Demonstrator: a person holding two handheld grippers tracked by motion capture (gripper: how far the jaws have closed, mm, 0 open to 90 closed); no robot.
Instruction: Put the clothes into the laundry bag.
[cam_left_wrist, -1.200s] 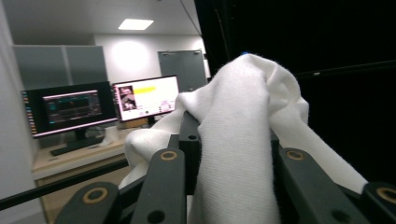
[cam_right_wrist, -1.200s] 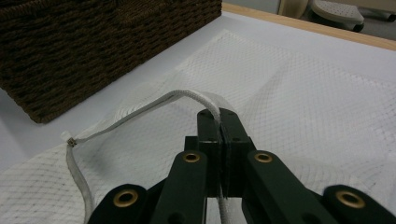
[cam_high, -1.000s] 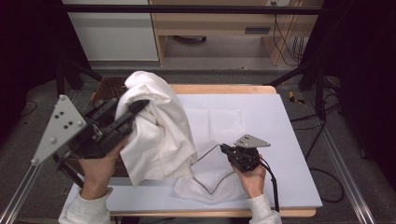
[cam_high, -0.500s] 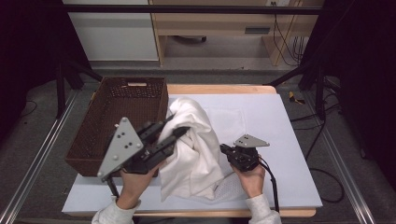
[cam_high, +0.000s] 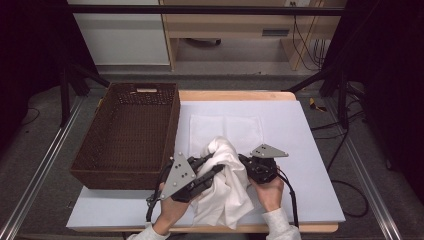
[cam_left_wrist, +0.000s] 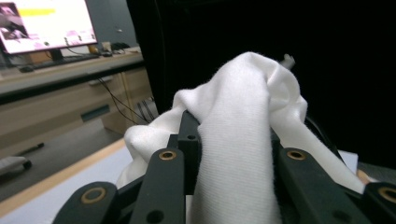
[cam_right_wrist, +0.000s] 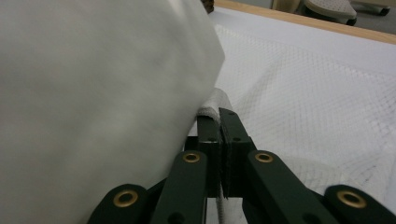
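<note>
One white cloth (cam_high: 225, 187) – bunched up near the front edge of the table (cam_high: 310, 150), between the two grippers. Left gripper (cam_high: 212, 172) has a thick fold of the cloth pinched between its jaws; the left gripper view shows the fabric draped over and between them. Right gripper (cam_high: 245, 162) is clamped shut on a thin edge of the same cloth, jaws almost touching. One flat mesh sheet (cam_high: 227, 127) lies on the table just behind the cloth. One brown woven basket (cam_high: 130, 132) sits at the table's left. One monitor (cam_left_wrist: 44, 23) glows in the left gripper view – writing too blurred to read.
</note>
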